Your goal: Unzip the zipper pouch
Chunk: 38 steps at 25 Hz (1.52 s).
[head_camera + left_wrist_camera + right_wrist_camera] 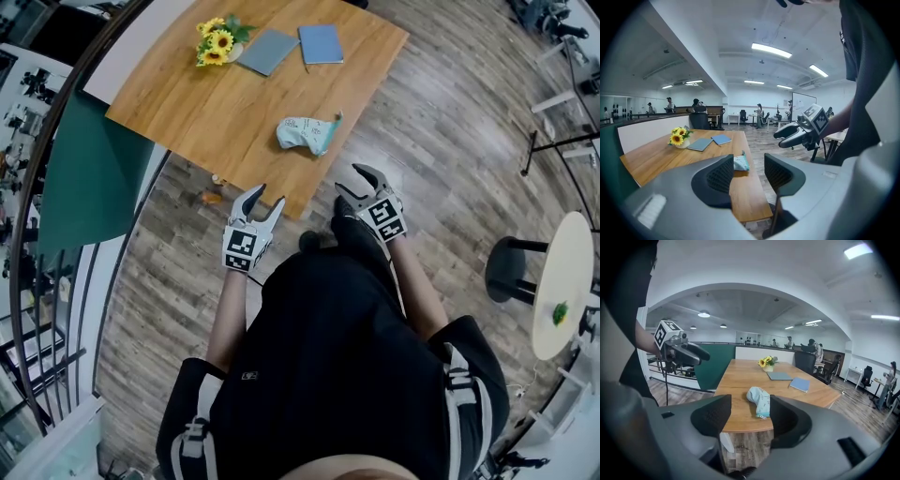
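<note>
While left tool and right tool gape wide, sunflowers, grey notebook and blue notebook lie beyond the pouch.

Bright, even indoor light from ceiling strip lights; mild glare on the white ceiling. Shadows soft: zipper pouch throws a faint one onto the table. All views fisheye, edges bent; gripper views vignetted black at corners. Near foreground soft; far figures perhaps slightly blurred.

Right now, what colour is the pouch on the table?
The pouch is pale blue; right gripper view shows it best.
</note>
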Available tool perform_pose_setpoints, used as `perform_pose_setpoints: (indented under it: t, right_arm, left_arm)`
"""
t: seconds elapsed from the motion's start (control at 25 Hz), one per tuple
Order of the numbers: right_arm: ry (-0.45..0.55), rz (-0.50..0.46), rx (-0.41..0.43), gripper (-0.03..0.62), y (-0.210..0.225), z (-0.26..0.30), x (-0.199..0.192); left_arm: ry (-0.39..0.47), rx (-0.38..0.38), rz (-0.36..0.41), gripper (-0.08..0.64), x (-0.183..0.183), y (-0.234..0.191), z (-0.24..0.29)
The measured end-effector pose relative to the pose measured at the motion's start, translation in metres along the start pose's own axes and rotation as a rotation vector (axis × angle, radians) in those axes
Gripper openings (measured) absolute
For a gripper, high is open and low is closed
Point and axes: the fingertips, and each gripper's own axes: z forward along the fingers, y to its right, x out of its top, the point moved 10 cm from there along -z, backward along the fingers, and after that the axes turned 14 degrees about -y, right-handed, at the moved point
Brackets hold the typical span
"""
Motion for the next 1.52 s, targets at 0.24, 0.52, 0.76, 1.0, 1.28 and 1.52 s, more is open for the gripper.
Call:
perform_pose_setpoints:
  t: [0.24,0.52,0.76,1.0,1.28,1.52]
  right_arm:
    - [0.008,0.016,0.003,0.255,0.003,0.003,-0.001]
    - [0.004,0.015,0.015,0.252,0.022,0.008,-0.007]
    - [0.005,0.036,0.018,0.250,0.042,0.008,-0.017]
    - [-0.010,0.027,0.057,0.247,0.061,0.015,-0.023]
    - [-0.025,-0.021,0.130,0.244,0.096,0.034,-0.015]
    - [-0.029,-0.076,0.197,0.242,0.127,0.055,-0.004]
  left_arm:
    - [-0.001,-0.003,-0.037,0.204,-0.004,-0.003,0.005]
    - [-0.014,-0.001,-0.063,0.202,0.001,-0.002,0.024]
    - [-0.045,0.002,-0.054,0.199,0.010,0.007,0.043]
    - [-0.054,0.032,-0.102,0.192,0.017,0.008,0.056]
    - [-0.083,0.075,-0.188,0.184,0.023,0.008,0.082]
    - [-0.115,0.100,-0.269,0.184,0.028,0.009,0.110]
